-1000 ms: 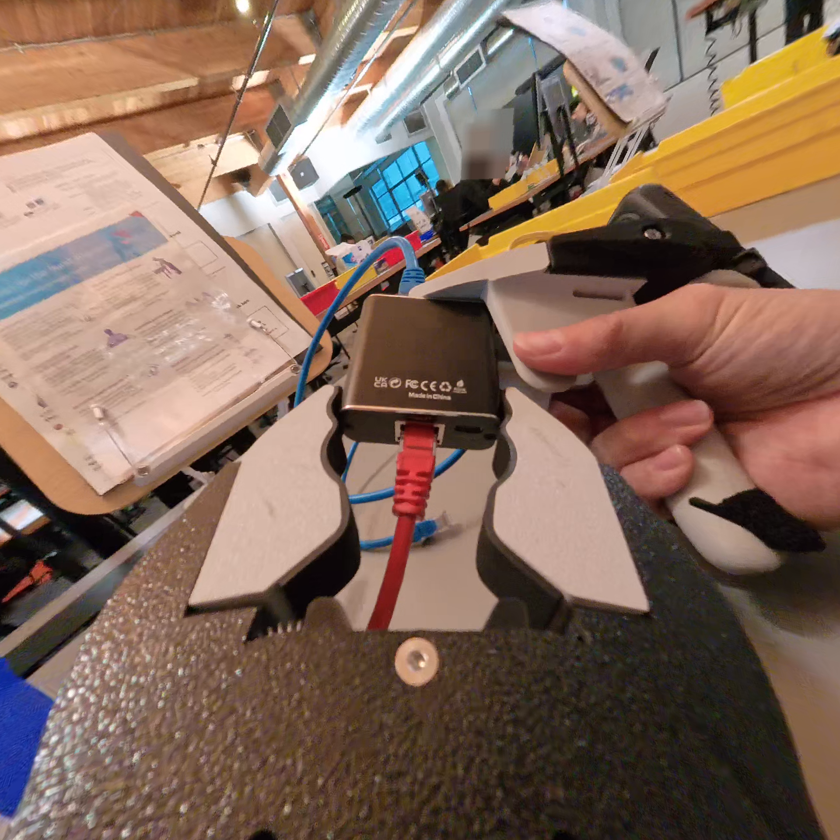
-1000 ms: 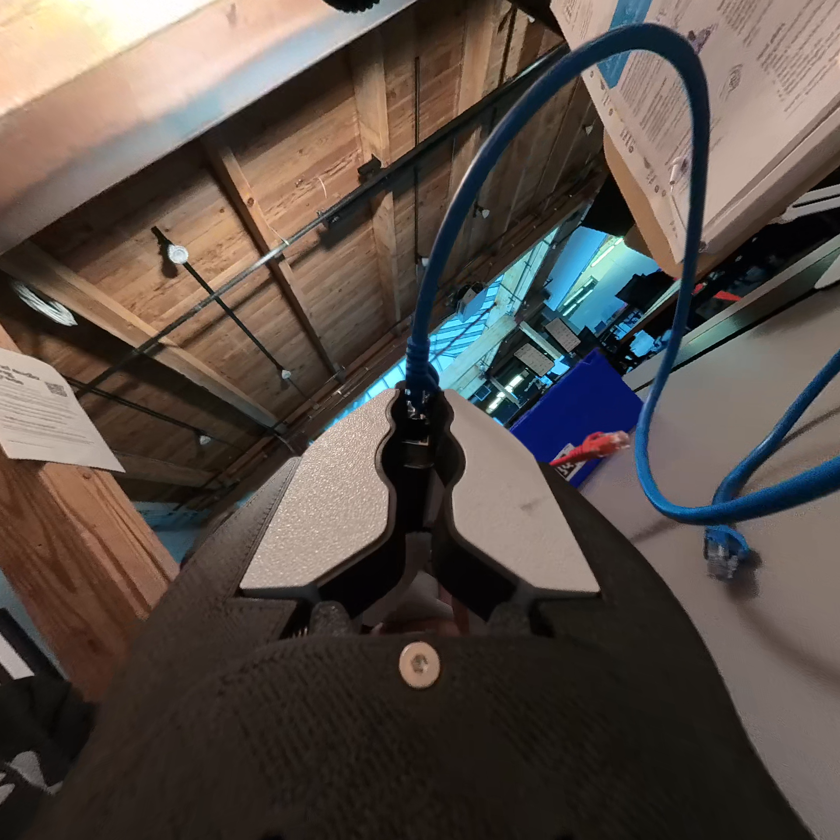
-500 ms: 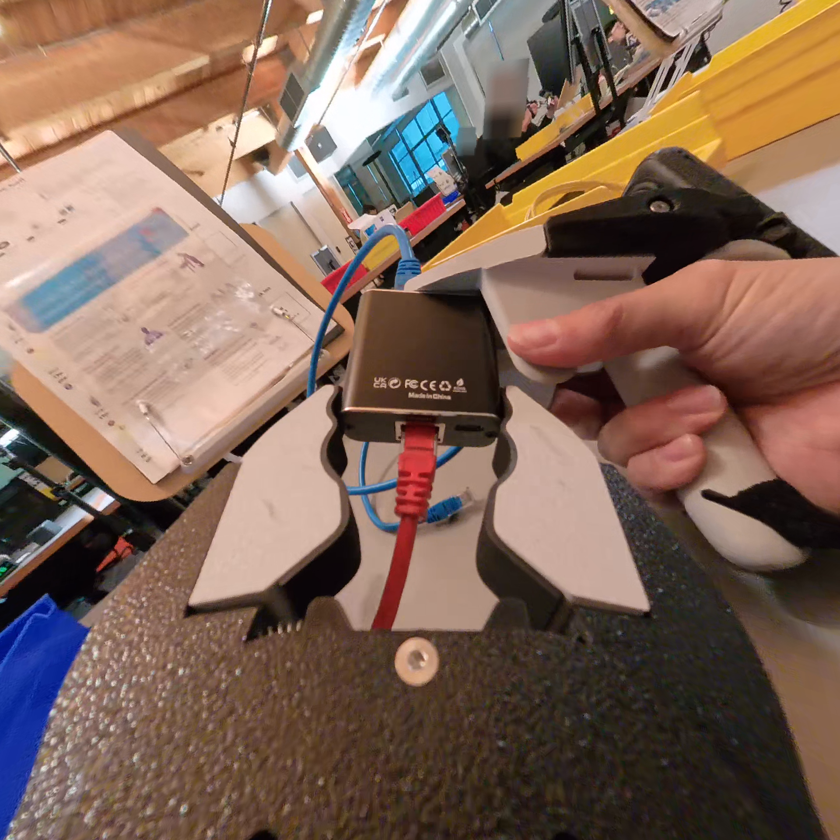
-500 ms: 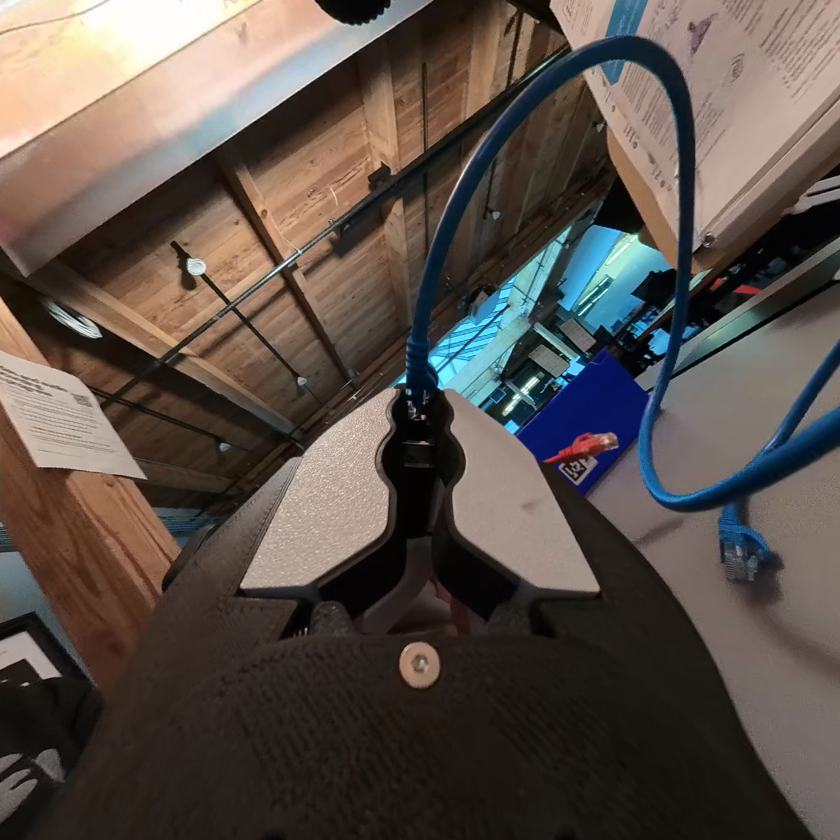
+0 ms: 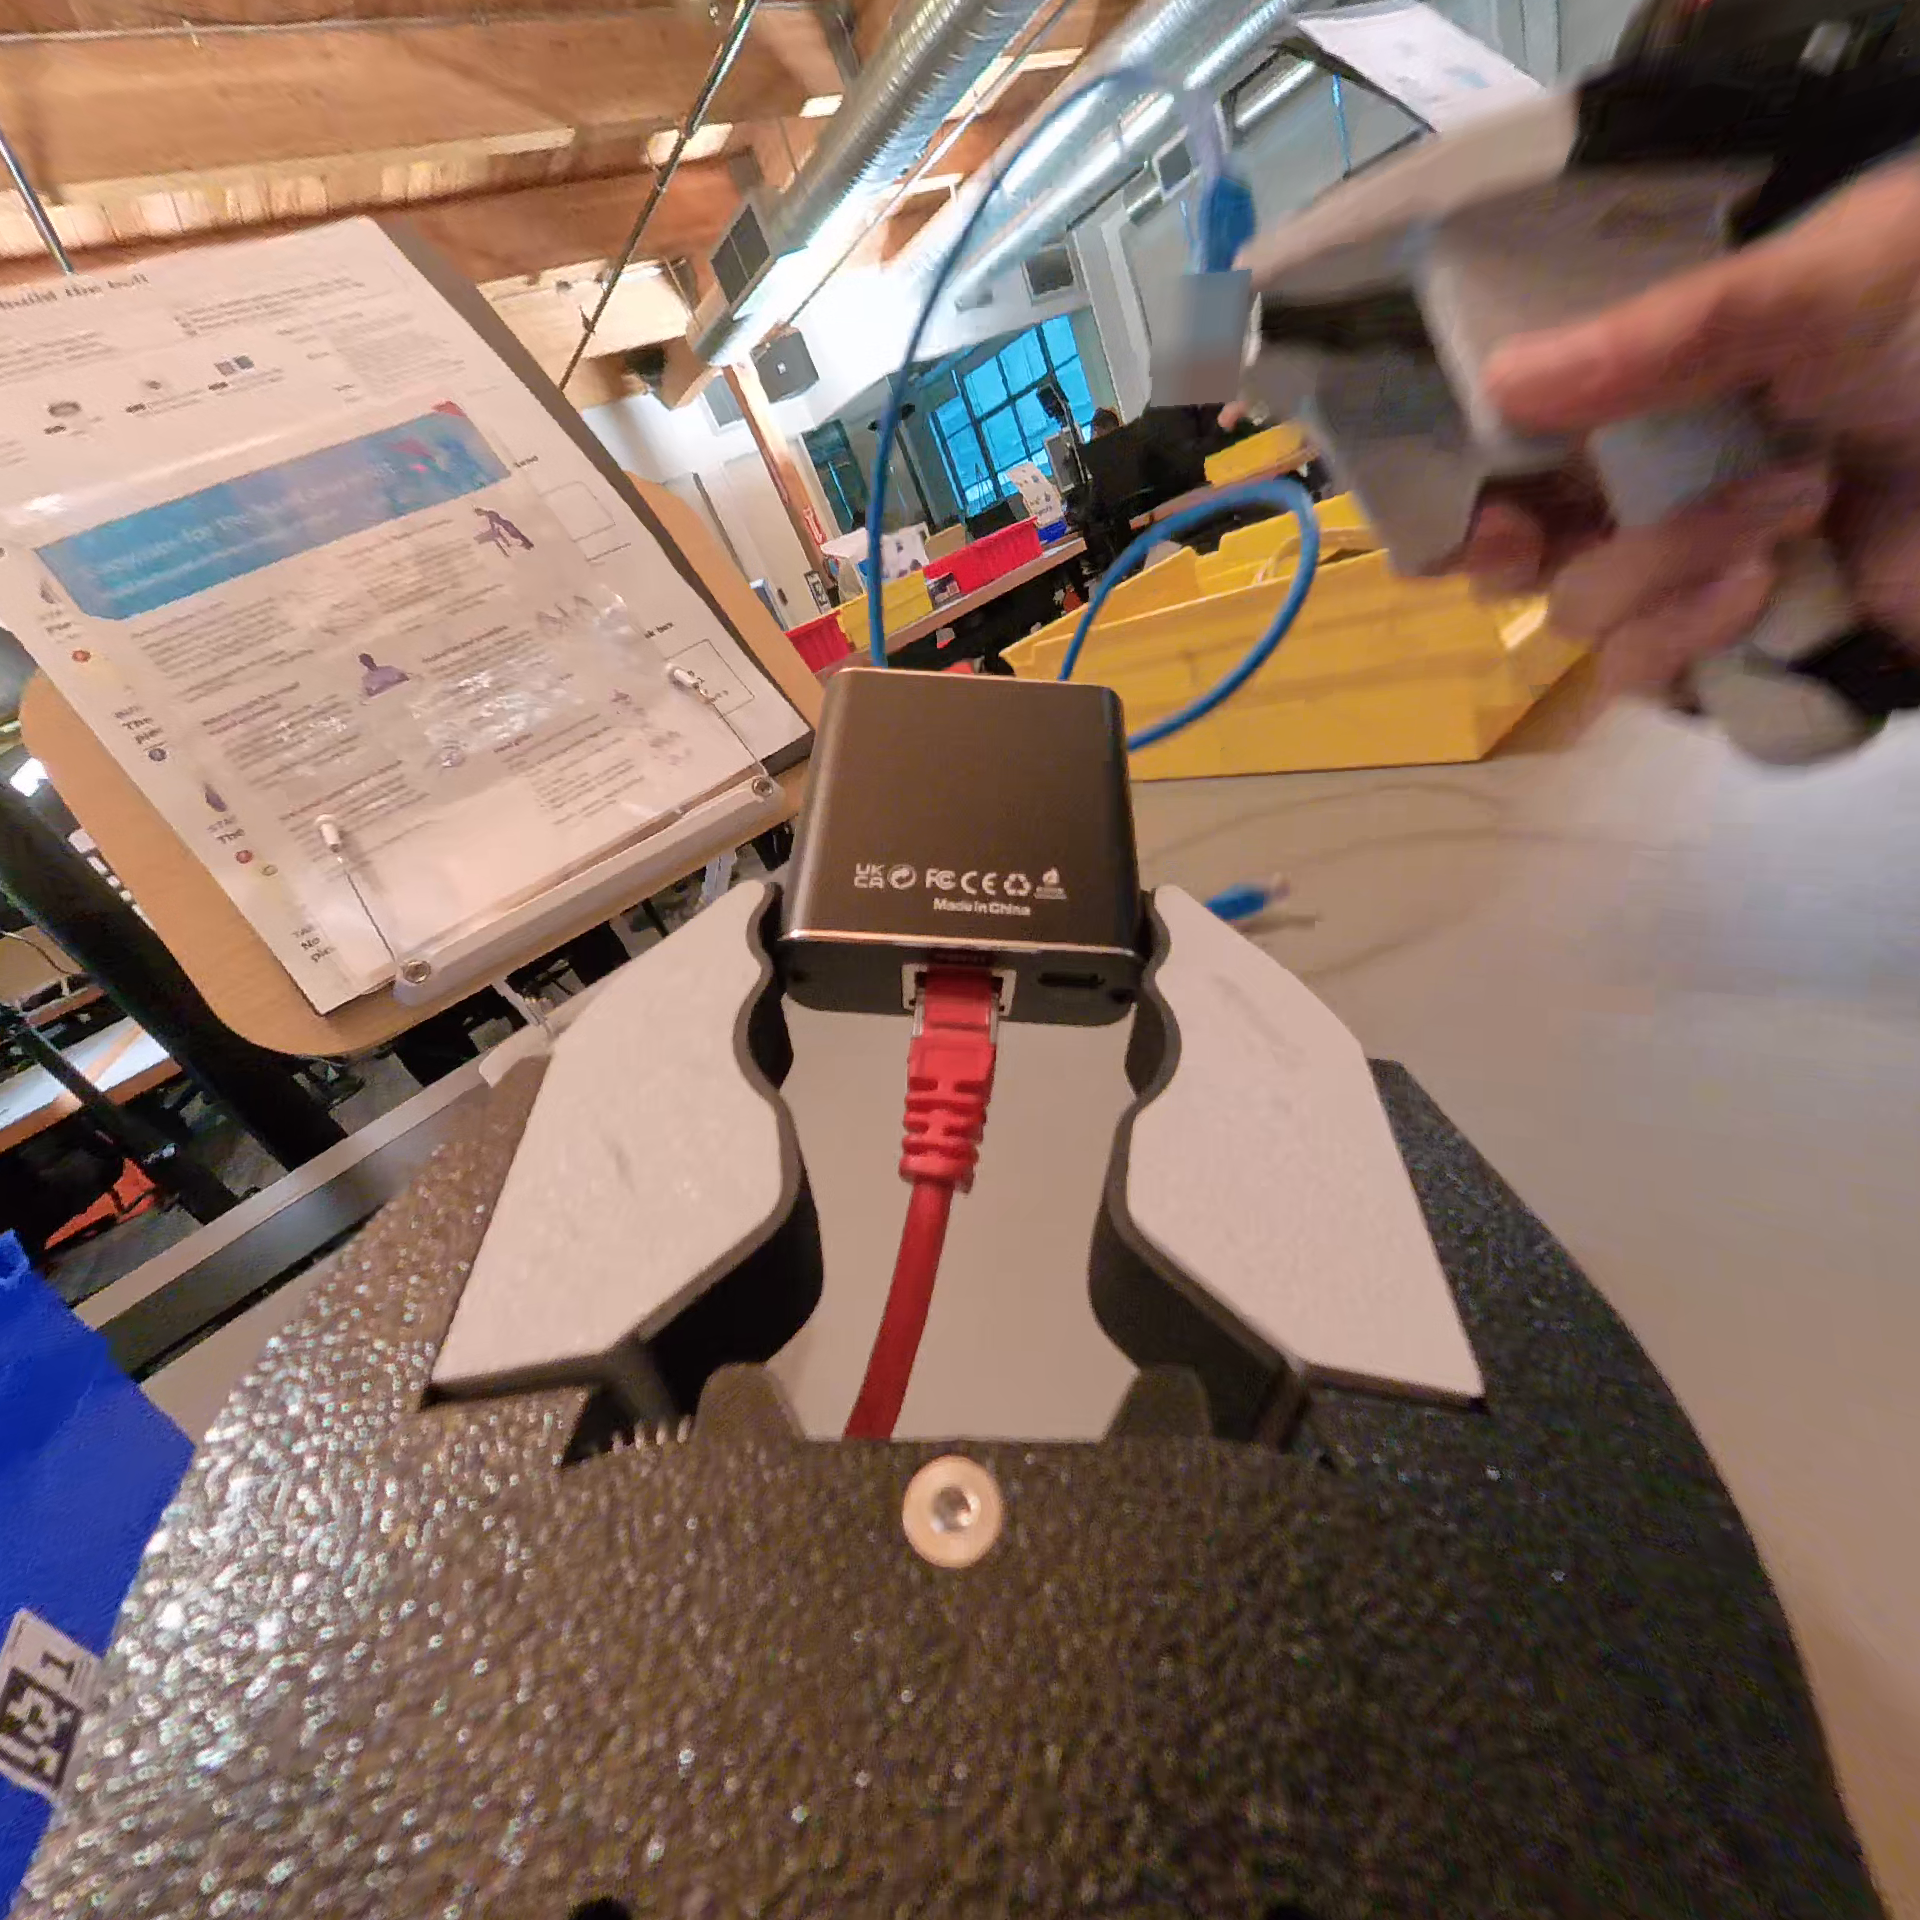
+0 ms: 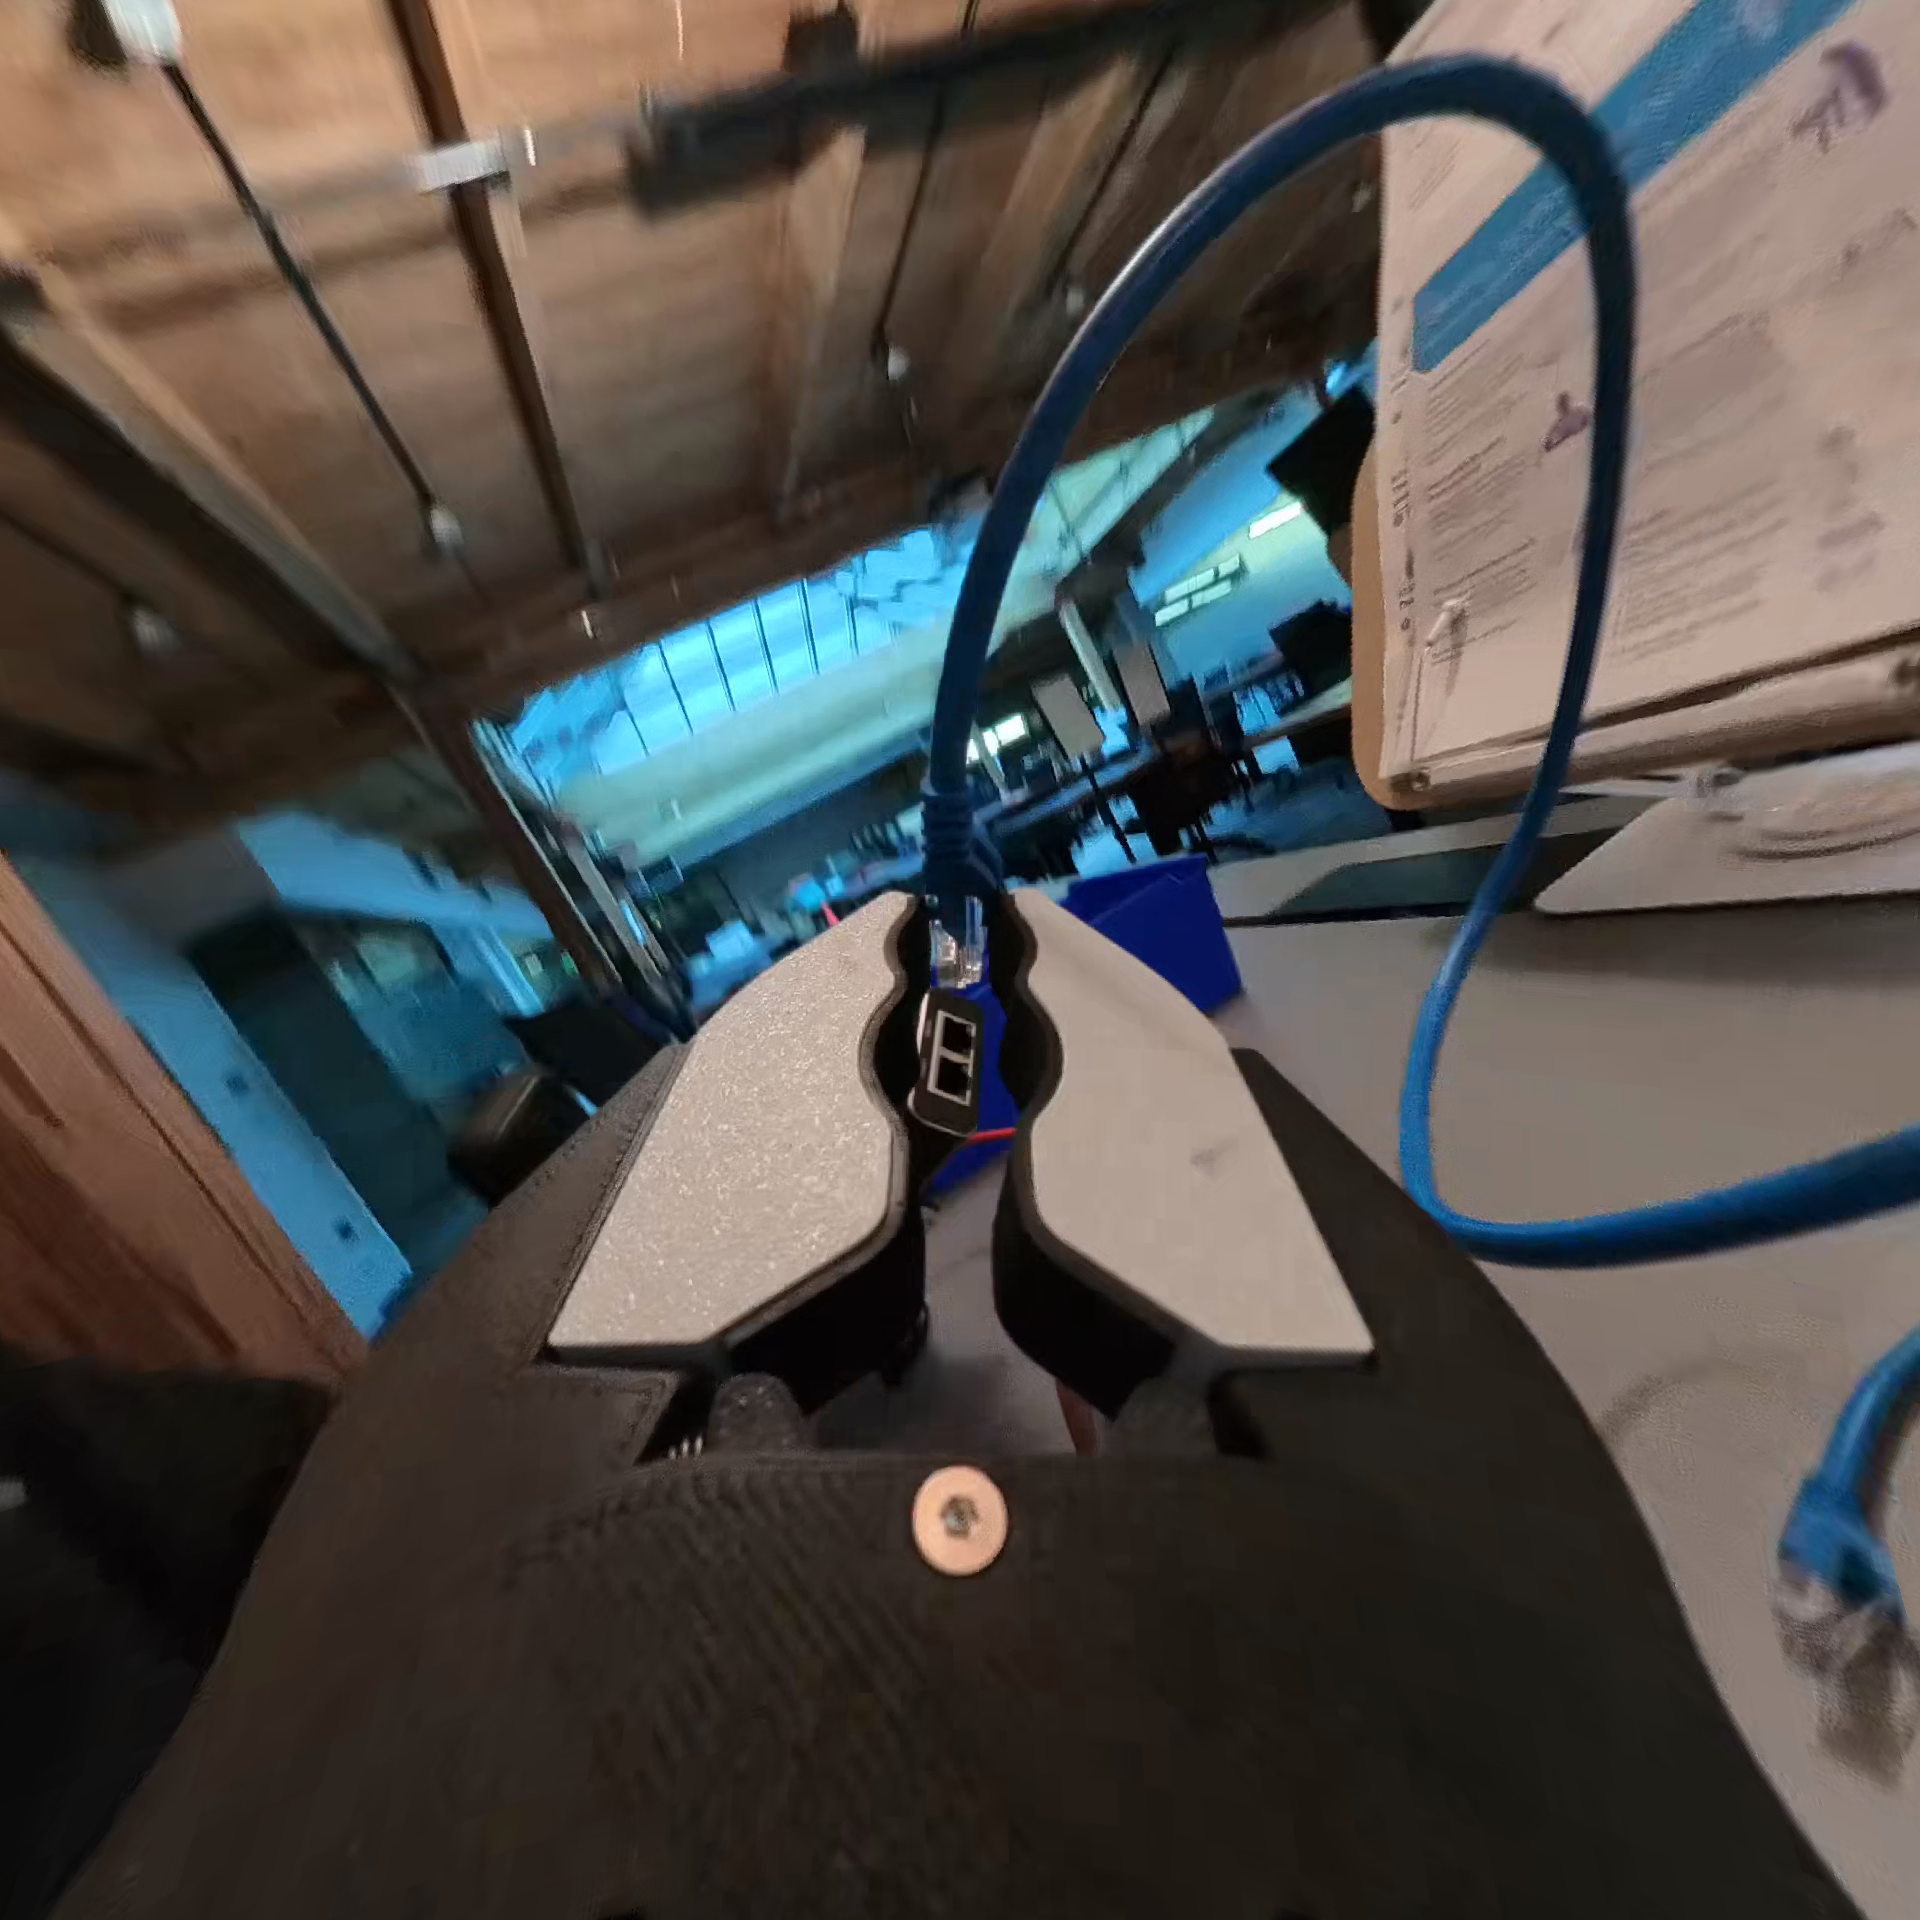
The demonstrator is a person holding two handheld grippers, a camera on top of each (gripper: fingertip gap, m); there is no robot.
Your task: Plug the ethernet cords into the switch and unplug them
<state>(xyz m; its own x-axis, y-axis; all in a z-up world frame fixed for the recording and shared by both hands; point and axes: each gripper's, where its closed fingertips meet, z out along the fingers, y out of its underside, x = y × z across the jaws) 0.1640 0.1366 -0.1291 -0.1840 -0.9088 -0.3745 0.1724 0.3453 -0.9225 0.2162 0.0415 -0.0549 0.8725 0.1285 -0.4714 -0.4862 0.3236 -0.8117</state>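
Over on the left, a paper sheet (image 5: 343, 582) under clear plastic, leaning on a wooden board. Down low beside it, a blue bin (image 5: 62, 1455). In the middle of the left wrist view, the left gripper (image 5: 961, 935) clamped tight on the small black switch (image 5: 961, 821), one finger on each side, held up off the grey table (image 5: 1558, 1039). Plugged into the near face of the switch, a red cord (image 5: 935, 1143) running back between the fingers. Behind the switch, yellow bins (image 5: 1351, 665) at the far side of the table. Up on the right, very blurry, the right gripper (image 5: 1236, 270) in a person's hand (image 5: 1704, 416), well apart from the switch, with the blue cord (image 5: 904, 447) looping down from it. Loose end of the blue cord lying on the table just right of the switch. In the right wrist view, the right gripper (image 6: 961, 935) pinched shut on the clear plug of the blue cord (image 6: 1507, 520), plug out of the switch. Farther off, seen through the gap between the fingers, the switch (image 6: 948, 1060) with two empty holes facing this way
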